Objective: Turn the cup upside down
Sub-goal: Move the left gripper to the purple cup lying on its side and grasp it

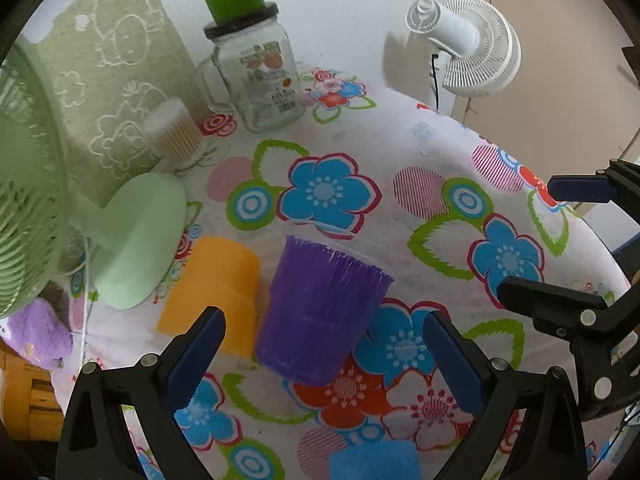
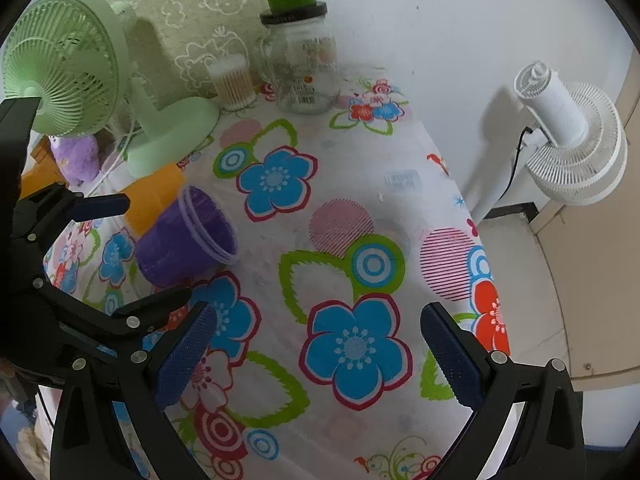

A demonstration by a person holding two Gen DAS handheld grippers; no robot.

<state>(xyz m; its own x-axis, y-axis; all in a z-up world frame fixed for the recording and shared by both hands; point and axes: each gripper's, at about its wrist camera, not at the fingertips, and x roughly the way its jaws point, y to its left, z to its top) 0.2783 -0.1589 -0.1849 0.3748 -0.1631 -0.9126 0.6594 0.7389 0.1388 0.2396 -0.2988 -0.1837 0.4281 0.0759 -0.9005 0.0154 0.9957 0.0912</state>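
A purple ribbed plastic cup point(image 1: 320, 312) lies tilted on the flowered tablecloth point(image 1: 440, 152), its open rim pointing away and to the right. In the right wrist view the cup point(image 2: 184, 240) is at the left, mouth facing right. My left gripper point(image 1: 324, 344) is open, its blue pads on either side of the cup's base without touching it. My right gripper point(image 2: 320, 352) is open and empty over the cloth, right of the cup. The right gripper also shows at the right edge of the left wrist view point(image 1: 560, 240).
An orange cup point(image 1: 216, 288) lies beside the purple one. A green desk fan point(image 2: 72, 64), a glass jar point(image 1: 260, 72) with a green cup on its lid, a cotton-swab tub point(image 1: 176, 132) and a patterned bag stand behind. A white fan point(image 2: 572, 136) stands off the table's right edge.
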